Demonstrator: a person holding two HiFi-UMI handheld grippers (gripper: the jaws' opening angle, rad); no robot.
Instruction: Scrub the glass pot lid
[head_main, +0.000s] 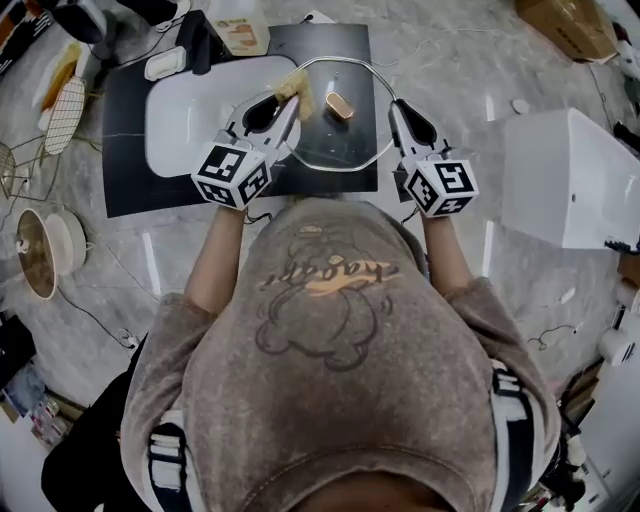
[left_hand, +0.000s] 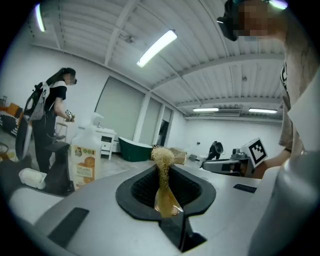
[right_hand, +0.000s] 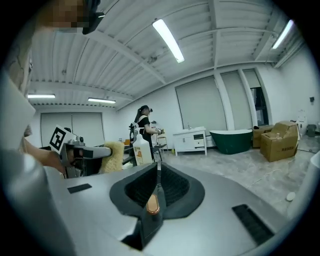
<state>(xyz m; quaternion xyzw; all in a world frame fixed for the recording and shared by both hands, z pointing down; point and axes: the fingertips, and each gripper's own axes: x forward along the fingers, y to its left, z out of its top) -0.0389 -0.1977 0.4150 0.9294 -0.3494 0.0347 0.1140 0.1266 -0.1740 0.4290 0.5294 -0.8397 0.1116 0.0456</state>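
Glass lid held at its rim over the mat, with the scrubber at its far side.

A black rectangular mat (head_main: 130, 190) lies on the grey marbled surface in front of the person. A white rectangular basin (head_main: 185, 120) fills the mat's left half, and a big white box (head_main: 560, 180) stands off its right edge. The round glass pot lid (head_main: 345, 140) with a copper-coloured knob (head_main: 340, 104) hangs over the mat's right half and overlaps the basin's right edge. The right gripper (head_main: 398, 108) is clamped on its right rim. A white detergent bottle with an orange label (head_main: 240, 28) stands at the mat's far edge behind the basin. The left gripper (head_main: 285, 103) reaches across the basin, its jaws pinched on a yellow fibrous scrubber (head_main: 299, 88) at the lid's left rim. Whether the scrubber touches the lid cannot be told.
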